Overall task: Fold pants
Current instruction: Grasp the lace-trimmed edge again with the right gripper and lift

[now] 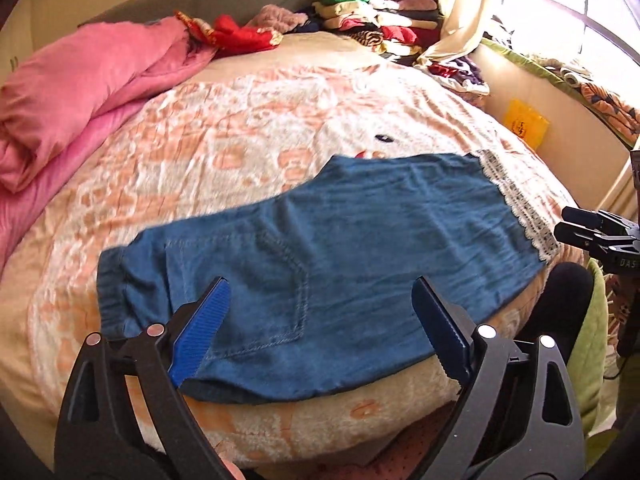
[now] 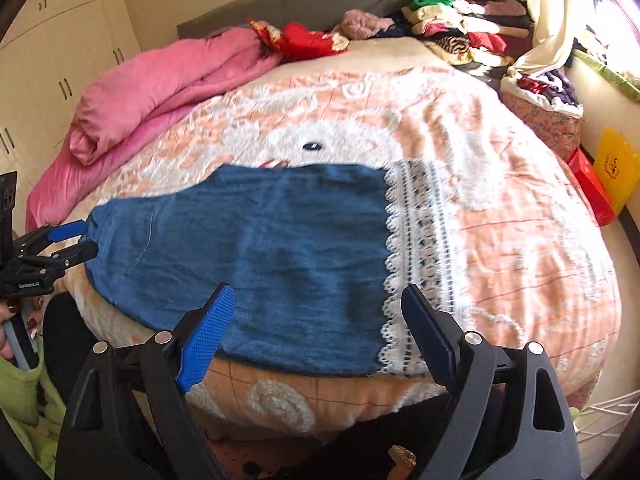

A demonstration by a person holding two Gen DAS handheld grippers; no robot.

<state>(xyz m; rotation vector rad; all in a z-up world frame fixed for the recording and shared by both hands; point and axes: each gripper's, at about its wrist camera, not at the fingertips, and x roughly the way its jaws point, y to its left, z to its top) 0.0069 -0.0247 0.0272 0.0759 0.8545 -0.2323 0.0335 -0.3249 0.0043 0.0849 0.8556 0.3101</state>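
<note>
Pants are lying flat across the bed, already folded leg over leg, I think. Next they are needing one more fold, lace hem to waist. Left gripper and right gripper are hovering wide open, holding nothing.

Pants flat on bed, near edge.

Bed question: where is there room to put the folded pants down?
Free patch: the bedspread right of the lace hem, and the stretch between the pants and the pink quilt. Crowded: the far corner, where the clothes pile sits by the curtain, and the near edge, where both open grippers hover.
</note>
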